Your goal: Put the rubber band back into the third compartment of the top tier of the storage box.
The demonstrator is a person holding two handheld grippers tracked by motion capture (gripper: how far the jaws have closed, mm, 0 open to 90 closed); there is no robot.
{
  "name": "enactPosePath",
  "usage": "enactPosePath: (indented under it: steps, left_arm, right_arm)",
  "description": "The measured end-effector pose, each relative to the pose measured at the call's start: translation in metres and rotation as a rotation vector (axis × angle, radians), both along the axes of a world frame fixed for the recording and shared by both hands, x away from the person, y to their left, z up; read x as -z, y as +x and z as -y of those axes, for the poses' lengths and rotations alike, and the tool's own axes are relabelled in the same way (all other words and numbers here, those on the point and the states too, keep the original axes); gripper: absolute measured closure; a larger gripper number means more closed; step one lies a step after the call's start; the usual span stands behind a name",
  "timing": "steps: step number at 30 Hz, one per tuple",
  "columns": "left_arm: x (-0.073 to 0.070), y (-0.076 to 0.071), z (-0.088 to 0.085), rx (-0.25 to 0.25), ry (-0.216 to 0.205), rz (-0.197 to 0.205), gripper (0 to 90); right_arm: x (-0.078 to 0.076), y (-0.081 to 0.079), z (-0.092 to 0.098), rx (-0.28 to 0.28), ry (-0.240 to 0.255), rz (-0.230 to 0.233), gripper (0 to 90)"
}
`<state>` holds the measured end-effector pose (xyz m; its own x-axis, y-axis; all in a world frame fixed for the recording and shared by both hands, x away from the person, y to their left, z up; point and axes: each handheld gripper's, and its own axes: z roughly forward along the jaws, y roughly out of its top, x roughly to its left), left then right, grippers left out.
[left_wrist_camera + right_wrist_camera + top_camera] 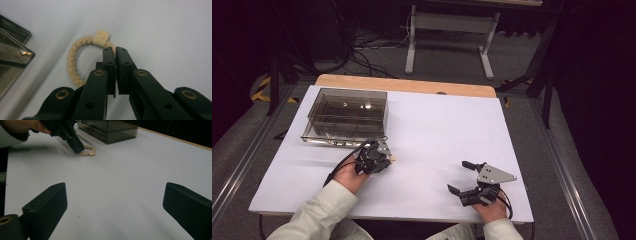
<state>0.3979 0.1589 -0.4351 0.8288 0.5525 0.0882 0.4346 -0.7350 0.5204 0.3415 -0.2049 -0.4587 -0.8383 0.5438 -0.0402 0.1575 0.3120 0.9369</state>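
A cream braided hair tie [73,60] with a small bear-face tag [100,38] lies on the white table [437,135], just in front of the smoked box. My left gripper [115,48] points down at it, jaws shut on the cord beside the tag; the ring's right side is hidden behind them. In the high view the left gripper [388,157] sits at the tie [393,158], near the box's front right corner. From the right gripper view I see the left gripper [76,147] on the tie [87,152]. My right gripper [458,176] rests open near the front edge, jaws [115,187] wide with nothing between them.
A smoked clear plastic box [344,112] stands at the table's back left, close behind the left gripper. A wooden strip [407,84] edges the far side. Bare white surface lies between the two grippers. Cables and a stand's legs are on the floor beyond.
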Motion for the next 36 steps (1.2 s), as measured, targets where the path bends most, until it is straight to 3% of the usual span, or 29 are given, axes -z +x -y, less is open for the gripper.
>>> enactPosePath:
  steps: [5, 15, 19, 25, 27, 28, 30, 36]
  left_arm:
    - [-0.003, -0.001, 0.000, 0.008, -0.011, 0.007, 88.7]
    - [-0.018, -0.007, -0.005, 0.030, -0.110, 0.037, 90.0]
    - [-0.022, -0.009, -0.006, 0.033, -0.119, 0.056, 90.0]
    - [-0.018, -0.006, -0.005, 0.030, -0.106, 0.022, 88.2]
    - [-0.014, -0.005, -0.003, 0.019, -0.088, 0.007, 76.1]
    - [-0.012, -0.004, -0.001, 0.019, -0.076, -0.002, 74.2]
    - [-0.009, -0.003, 0.001, 0.023, -0.067, -0.029, 73.1]
    - [-0.003, 0.000, 0.003, 0.022, -0.032, -0.056, 72.9]
  right_arm:
    - [0.000, 0.000, 0.000, -0.001, 0.001, -0.001, 6.0]
    - [0.000, 0.000, 0.000, -0.001, 0.000, -0.003, 6.0]
    - [0.000, 0.000, 0.000, -0.001, 0.000, -0.002, 6.0]
    - [0.000, 0.000, 0.000, -0.003, 0.001, -0.003, 6.0]
    - [0.000, 0.000, 0.000, -0.004, 0.001, -0.003, 6.0]
    - [0.000, 0.000, 0.000, -0.003, 0.002, -0.003, 6.0]
    - [0.000, 0.000, 0.000, -0.003, 0.002, -0.002, 6.0]
    - [0.000, 0.000, 0.000, -0.004, 0.003, -0.002, 6.0]
